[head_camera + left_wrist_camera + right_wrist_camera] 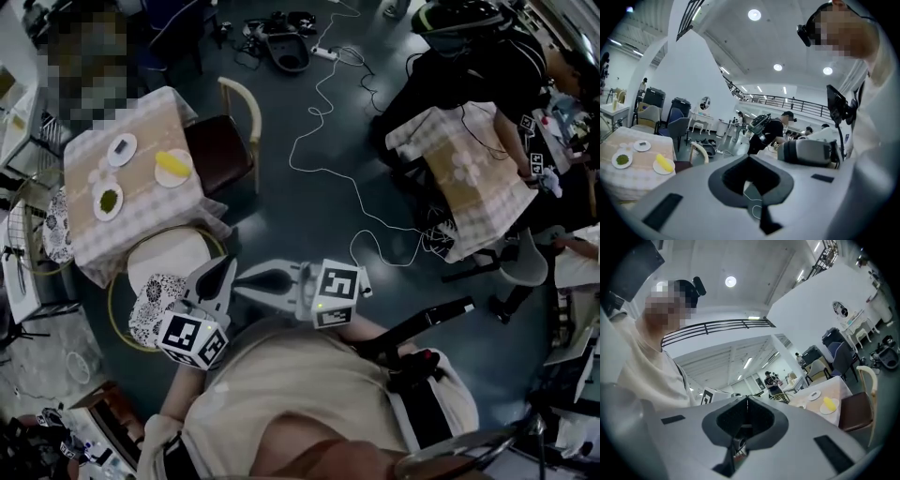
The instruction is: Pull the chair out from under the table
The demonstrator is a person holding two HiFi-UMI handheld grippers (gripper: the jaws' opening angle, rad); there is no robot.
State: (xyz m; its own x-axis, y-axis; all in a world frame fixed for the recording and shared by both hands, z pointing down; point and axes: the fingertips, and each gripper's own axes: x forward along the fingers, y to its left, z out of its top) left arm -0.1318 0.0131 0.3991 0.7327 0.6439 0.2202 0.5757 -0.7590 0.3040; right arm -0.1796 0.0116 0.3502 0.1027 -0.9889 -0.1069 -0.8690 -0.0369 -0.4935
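Note:
A table (80, 220) under a checked cloth stands at the left and carries three plates. A chair (228, 148) with a dark brown seat and a curved cream back stands at its right side. A second chair (172, 255) with a white round seat and a patterned cushion stands at its near side. Both grippers hang close to my chest, apart from either chair. My left gripper (226, 265) is shut and empty, pointing towards the table. My right gripper (240, 277) is shut and empty, pointing left. The brown chair (684, 164) appears in the left gripper view, and the brown chair (857, 412) in the right gripper view.
A white cable (323, 141) snakes over the dark floor between the tables. A second clothed table (469, 173) stands at the right with a person leaning over it. A black stand's legs (422, 323) lie by my right side. Gear lies at the far floor (281, 42).

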